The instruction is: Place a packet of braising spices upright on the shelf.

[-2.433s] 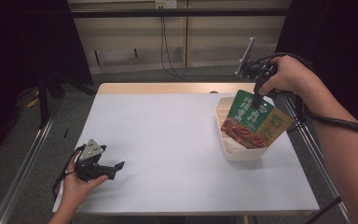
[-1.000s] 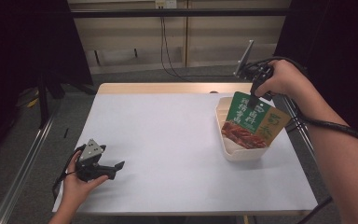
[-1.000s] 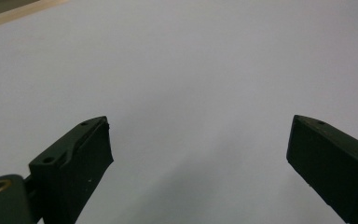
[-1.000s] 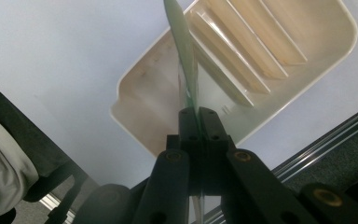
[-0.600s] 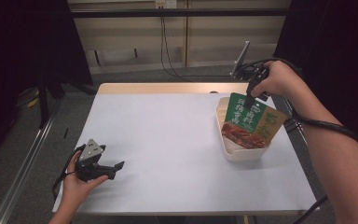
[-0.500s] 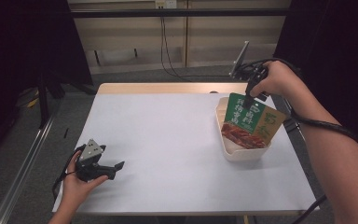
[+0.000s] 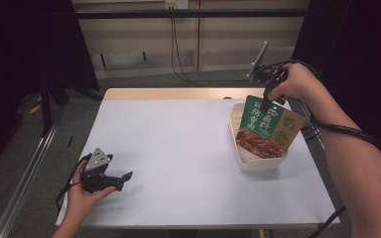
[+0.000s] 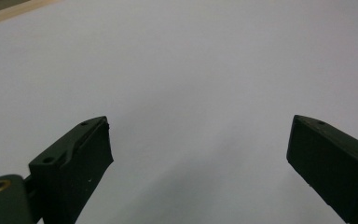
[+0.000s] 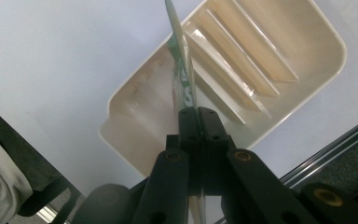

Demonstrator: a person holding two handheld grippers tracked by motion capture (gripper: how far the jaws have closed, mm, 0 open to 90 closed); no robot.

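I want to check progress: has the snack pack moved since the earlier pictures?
Yes. The pack, clamped by the right hand-held gripper, has shifted toward the table's far edge, and now stands inside the white bin.

The pouch (image 7: 269,128) hides much of the tray (image 7: 258,163) floor behind it. The print on the pouch is too small to read. In the right gripper view, the pouch (image 9: 181,65) appears edge-on, its face unseen.

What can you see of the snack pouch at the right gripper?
The snack pouch is a flat, glossy packet, green on top with white characters, a yellow-green panel at one side and a picture of red-brown food below. It hangs upright, pinched at its top edge by the shut right gripper, its lower part inside the cream ribbed bin.
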